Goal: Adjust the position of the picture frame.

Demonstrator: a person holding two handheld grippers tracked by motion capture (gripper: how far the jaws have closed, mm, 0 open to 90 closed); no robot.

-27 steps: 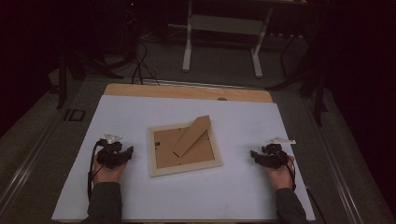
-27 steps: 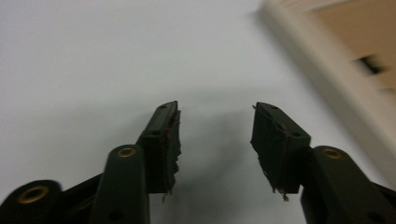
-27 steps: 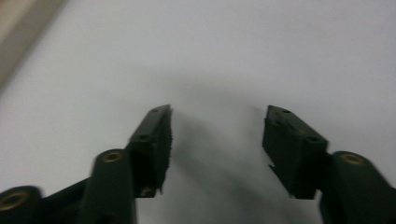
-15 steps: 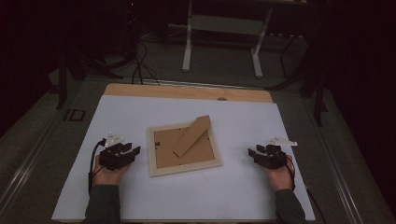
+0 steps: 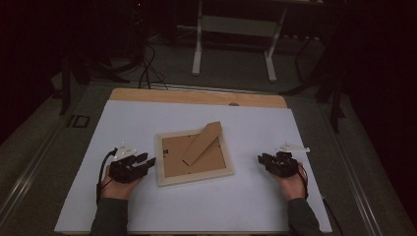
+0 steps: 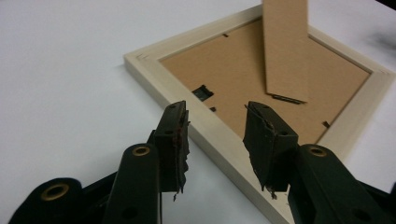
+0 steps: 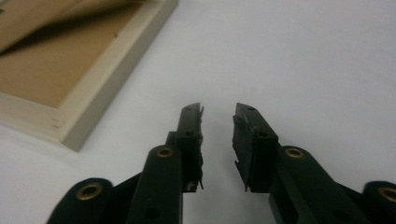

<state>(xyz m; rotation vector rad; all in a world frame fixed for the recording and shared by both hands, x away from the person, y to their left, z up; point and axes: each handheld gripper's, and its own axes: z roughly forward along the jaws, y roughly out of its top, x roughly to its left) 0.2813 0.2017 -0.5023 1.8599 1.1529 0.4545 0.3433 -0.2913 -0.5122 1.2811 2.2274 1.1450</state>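
While the picture frame (image 5: 194,157) lay face down near the middle of the white table (image 5: 255,206), its cardboard stand (image 5: 202,142) tilted up from the brown backing, both hands rested low near the table's front edge. The left hand (image 5: 118,186) came in from the front-left, holding the left gripper (image 5: 146,161) level and aimed at the frame's left rail; its jaws were spread, and in the left gripper view they stood over that pale rail without pressing on it. The right hand (image 5: 291,184) lay toward the right edge, well apart from the frame, with the right gripper (image 5: 262,161) pointing inward, jaws parted on nothing. The frame's front face was hidden against the table, and the room beyond the back edge was too dark to make out.
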